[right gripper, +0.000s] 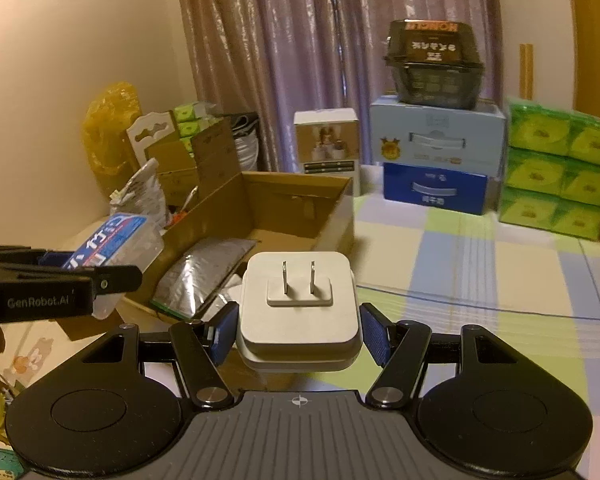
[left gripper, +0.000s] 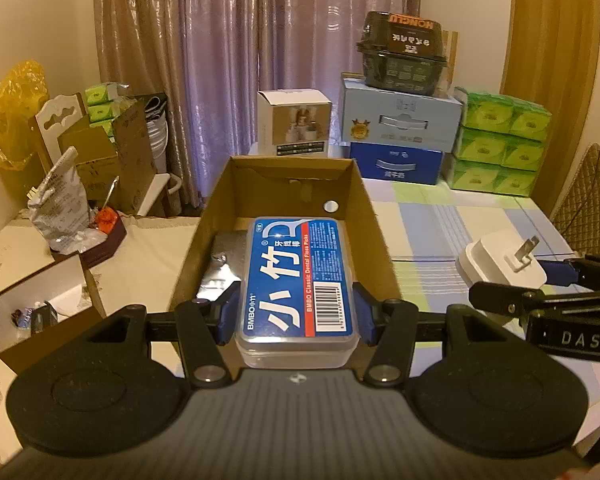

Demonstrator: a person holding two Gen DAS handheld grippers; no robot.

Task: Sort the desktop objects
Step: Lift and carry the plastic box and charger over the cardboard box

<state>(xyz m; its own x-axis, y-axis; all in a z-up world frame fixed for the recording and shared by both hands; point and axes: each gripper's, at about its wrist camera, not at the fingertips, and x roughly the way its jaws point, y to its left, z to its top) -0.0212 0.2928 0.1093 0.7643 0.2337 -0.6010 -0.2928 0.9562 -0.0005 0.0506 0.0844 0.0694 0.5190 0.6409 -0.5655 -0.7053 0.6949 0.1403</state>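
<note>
Left gripper [left gripper: 296, 312]: jaws closed on the sides of a floss box [left gripper: 296, 280]; the box is held over the near end of a cardboard box [left gripper: 380, 240], at 12 o'clock from the camera.
Floss box: clear plastic with a blue label, long axis pointing away from the camera.
Right gripper [right gripper: 298, 330]: jaws clamped on a white charger [right gripper: 298, 312], its two prongs pointed up and away.
Charger position: held above the checked tablecloth [right gripper: 480, 280], just beside the cardboard box, which is seen at 10 o'clock in the right wrist view.
Cardboard box contents: a silver foil packet [left gripper: 224, 260] is lying on the floor of the box, at 9 o'clock from the floss box.
Background: stacked blue cartons [left gripper: 400, 120] and green tissue packs [left gripper: 500, 144] are seen at 1 o'clock, before a curtain [left gripper: 220, 40].
</note>
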